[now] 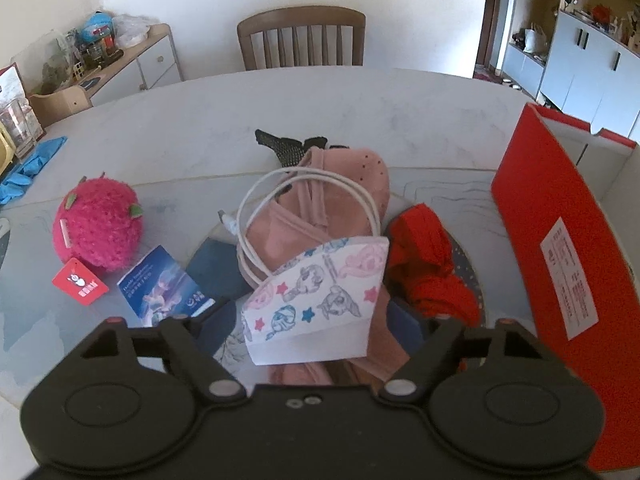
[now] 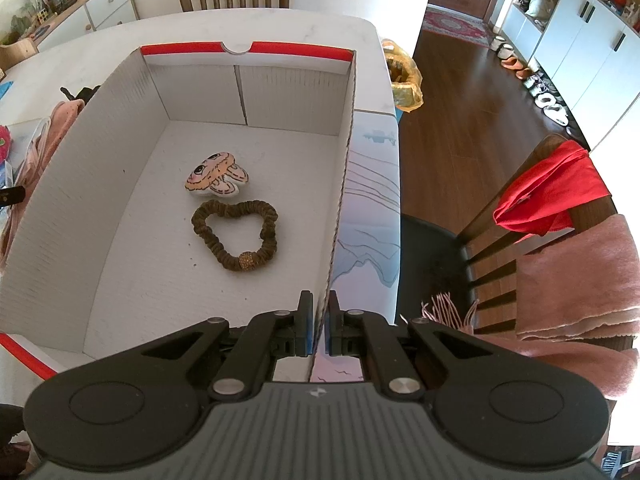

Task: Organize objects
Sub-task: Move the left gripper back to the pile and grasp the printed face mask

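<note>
A face mask (image 1: 316,300) printed with cartoon ponies lies on a heap holding a pink garment (image 1: 320,208), a coiled white cable (image 1: 304,184) and a red cloth (image 1: 432,268). My left gripper (image 1: 314,320) is open, its fingers wide on either side of the mask without touching it. A pink plush fruit (image 1: 98,226) and a blue leaflet (image 1: 164,286) lie to the left. The red-and-white cardboard box (image 1: 560,240) stands at the right. My right gripper (image 2: 320,300) is shut on the box's right wall (image 2: 344,168). Inside the box lie a small cartoon plush (image 2: 216,176) and a brown scrunchie (image 2: 236,236).
A wooden chair (image 1: 300,36) stands behind the marble table (image 1: 180,128). Blue gloves (image 1: 28,168) lie at the far left edge. Right of the table, another chair (image 2: 500,240) carries a red cloth (image 2: 552,192) and a pink scarf (image 2: 576,288). A yellow bag (image 2: 404,76) sits past the table's corner.
</note>
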Action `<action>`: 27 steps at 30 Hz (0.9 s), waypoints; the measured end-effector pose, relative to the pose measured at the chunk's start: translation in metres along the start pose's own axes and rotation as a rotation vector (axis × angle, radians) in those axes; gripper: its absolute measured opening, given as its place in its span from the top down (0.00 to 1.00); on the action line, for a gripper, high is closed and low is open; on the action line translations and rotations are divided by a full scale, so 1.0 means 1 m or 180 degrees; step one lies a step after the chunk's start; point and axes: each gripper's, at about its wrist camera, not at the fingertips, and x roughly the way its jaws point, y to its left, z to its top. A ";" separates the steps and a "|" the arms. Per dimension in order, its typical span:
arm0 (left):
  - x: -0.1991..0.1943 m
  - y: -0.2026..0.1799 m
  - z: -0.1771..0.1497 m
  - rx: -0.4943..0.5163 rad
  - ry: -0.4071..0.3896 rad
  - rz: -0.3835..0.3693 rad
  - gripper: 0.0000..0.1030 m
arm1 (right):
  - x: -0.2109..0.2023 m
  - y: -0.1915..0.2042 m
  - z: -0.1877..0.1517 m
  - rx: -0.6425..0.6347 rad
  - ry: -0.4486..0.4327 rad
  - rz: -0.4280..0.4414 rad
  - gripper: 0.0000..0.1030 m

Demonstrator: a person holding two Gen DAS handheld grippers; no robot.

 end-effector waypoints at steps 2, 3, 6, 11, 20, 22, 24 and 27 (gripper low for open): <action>0.000 0.000 -0.001 -0.0042 0.0010 -0.0073 0.27 | 0.000 0.000 0.000 0.0000 -0.0001 -0.0001 0.95; 0.000 0.000 -0.001 -0.0052 0.0008 -0.0092 0.29 | 0.000 0.000 0.000 -0.0003 -0.0001 -0.0005 0.95; -0.001 -0.003 -0.002 -0.0007 -0.0003 -0.0093 0.40 | 0.000 0.000 0.000 0.0000 0.0001 -0.0002 0.95; 0.000 -0.002 -0.002 -0.0042 0.0040 -0.0170 0.57 | -0.001 0.000 -0.001 -0.0005 -0.0002 -0.0010 0.95; -0.011 0.001 0.000 -0.0139 -0.0002 -0.0263 0.89 | -0.001 0.000 -0.001 -0.0008 -0.0003 -0.0010 0.95; -0.013 0.003 0.001 -0.0168 0.0011 -0.0289 0.93 | -0.001 0.000 -0.001 -0.0012 -0.0003 -0.0012 0.95; -0.017 0.003 0.002 -0.0140 0.0015 -0.0242 0.98 | -0.001 0.000 -0.001 -0.0010 -0.0004 -0.0009 0.95; -0.024 0.005 0.005 -0.0103 0.0022 -0.0195 0.99 | -0.001 0.000 -0.001 -0.0009 -0.0005 -0.0007 0.95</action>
